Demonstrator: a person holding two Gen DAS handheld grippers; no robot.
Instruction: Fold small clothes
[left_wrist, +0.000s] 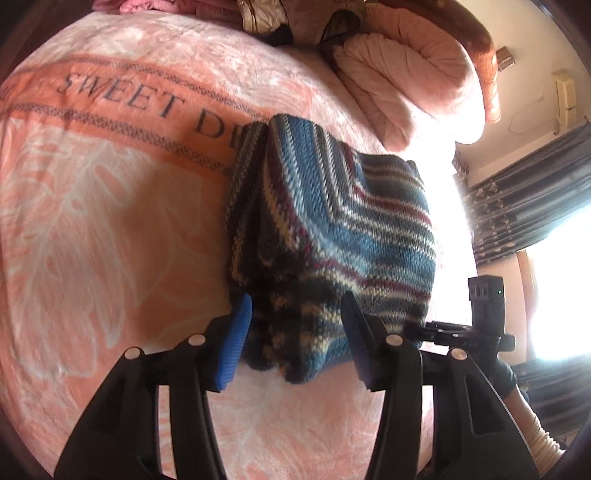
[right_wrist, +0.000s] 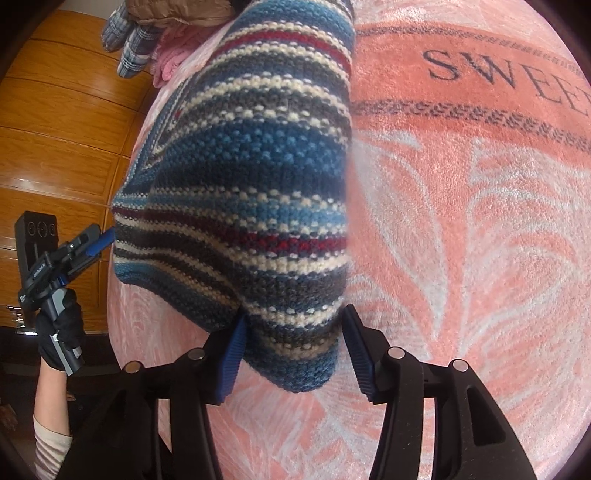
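Note:
A striped knit garment (left_wrist: 332, 229) in blue, cream, grey and maroon lies folded and bunched on a pink blanket (left_wrist: 92, 221) printed "SWEET". My left gripper (left_wrist: 297, 343) is open, and the garment's near edge sits between its blue pads (left_wrist: 236, 343). My right gripper (right_wrist: 295, 347) is also open, its blue pads (right_wrist: 232, 354) on either side of another edge of the garment (right_wrist: 240, 177). In the right wrist view the left gripper (right_wrist: 107, 236) reaches the garment's far corner, held by a black-gloved hand (right_wrist: 61, 328). The right gripper's body (left_wrist: 484, 306) shows at the garment's right side.
A rolled pink quilt (left_wrist: 406, 85) and a pile of clothes (left_wrist: 258, 14) lie at the head of the bed. Dark curtains (left_wrist: 535, 192) hang by a bright window. Wooden cabinet doors (right_wrist: 55, 129) stand beyond the bed's edge, with plaid cloth (right_wrist: 129, 40) heaped near them.

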